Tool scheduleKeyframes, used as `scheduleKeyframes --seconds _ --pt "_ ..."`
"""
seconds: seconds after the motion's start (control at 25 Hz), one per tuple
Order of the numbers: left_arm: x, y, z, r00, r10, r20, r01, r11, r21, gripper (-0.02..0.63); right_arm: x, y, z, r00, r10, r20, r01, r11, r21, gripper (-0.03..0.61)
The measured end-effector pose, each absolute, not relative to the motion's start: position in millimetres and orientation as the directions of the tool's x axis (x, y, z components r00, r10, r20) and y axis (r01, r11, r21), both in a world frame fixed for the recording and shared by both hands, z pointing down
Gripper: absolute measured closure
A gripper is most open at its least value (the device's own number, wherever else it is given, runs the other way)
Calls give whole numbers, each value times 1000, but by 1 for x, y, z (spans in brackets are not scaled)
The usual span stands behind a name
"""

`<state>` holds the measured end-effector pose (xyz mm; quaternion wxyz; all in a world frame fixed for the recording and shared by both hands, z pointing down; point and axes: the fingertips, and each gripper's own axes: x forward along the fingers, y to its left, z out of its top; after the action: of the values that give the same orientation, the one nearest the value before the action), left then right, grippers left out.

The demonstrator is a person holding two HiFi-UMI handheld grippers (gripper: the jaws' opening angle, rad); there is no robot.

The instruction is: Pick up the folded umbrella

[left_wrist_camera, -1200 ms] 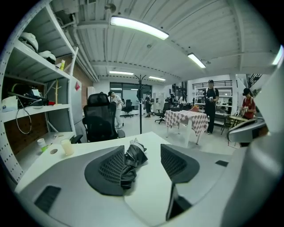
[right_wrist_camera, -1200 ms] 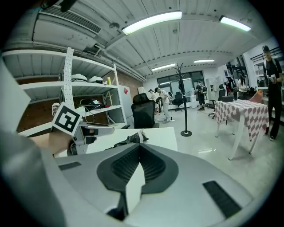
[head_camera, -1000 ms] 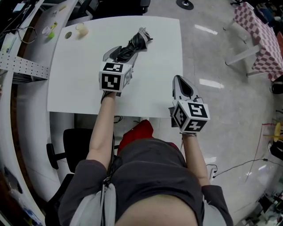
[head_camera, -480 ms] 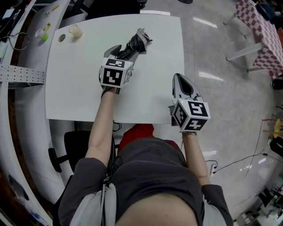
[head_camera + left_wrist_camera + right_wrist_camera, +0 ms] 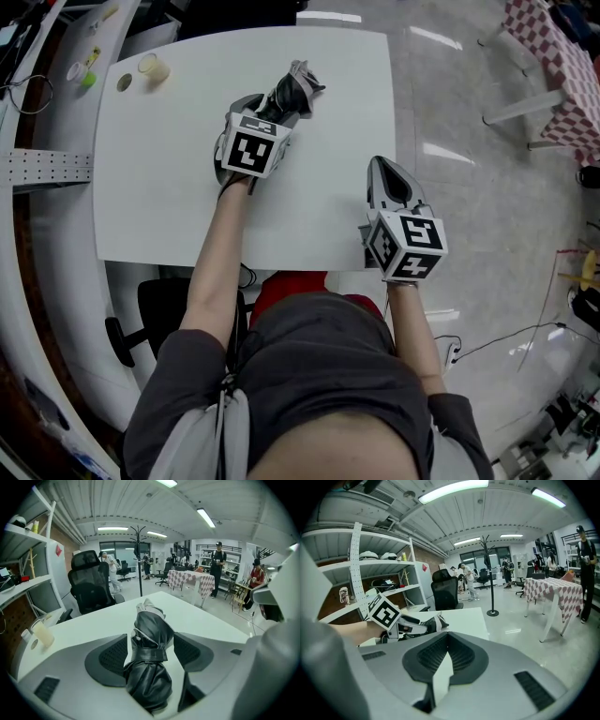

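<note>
The folded black umbrella (image 5: 292, 92) lies on the white table (image 5: 169, 187), its strap fastened round the middle and its pale tip pointing away from me. My left gripper (image 5: 267, 111) straddles its near end. In the left gripper view the jaws of that gripper (image 5: 151, 638) are opening, one pad on each side of the umbrella (image 5: 152, 620), not pressing on it. My right gripper (image 5: 379, 165) hovers past the table's right edge over the floor. The right gripper view shows its jaws (image 5: 447, 635) shut on nothing, with the umbrella (image 5: 433, 623) ahead to the left.
A pale cup (image 5: 150, 66) and a small dark disc (image 5: 124, 82) sit at the table's far left corner. A black office chair (image 5: 155, 309) stands under the near edge. A checkered table (image 5: 553, 66) is at the far right, and shelving (image 5: 42, 164) runs along the left.
My left gripper has moved forward and down over the umbrella, whose near end now lies between its jaws. The right gripper has hardly shifted.
</note>
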<state>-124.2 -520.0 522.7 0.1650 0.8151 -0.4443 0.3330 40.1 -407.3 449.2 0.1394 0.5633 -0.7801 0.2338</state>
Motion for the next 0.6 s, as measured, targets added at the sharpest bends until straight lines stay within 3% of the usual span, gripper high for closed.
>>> scheduleKeyframes --seconds 0.6 --pt "-126 -538 565 349 -518 781 -806 -591 -31 298 43 -424 469 -314 -793 522 -948 233 -217 560"
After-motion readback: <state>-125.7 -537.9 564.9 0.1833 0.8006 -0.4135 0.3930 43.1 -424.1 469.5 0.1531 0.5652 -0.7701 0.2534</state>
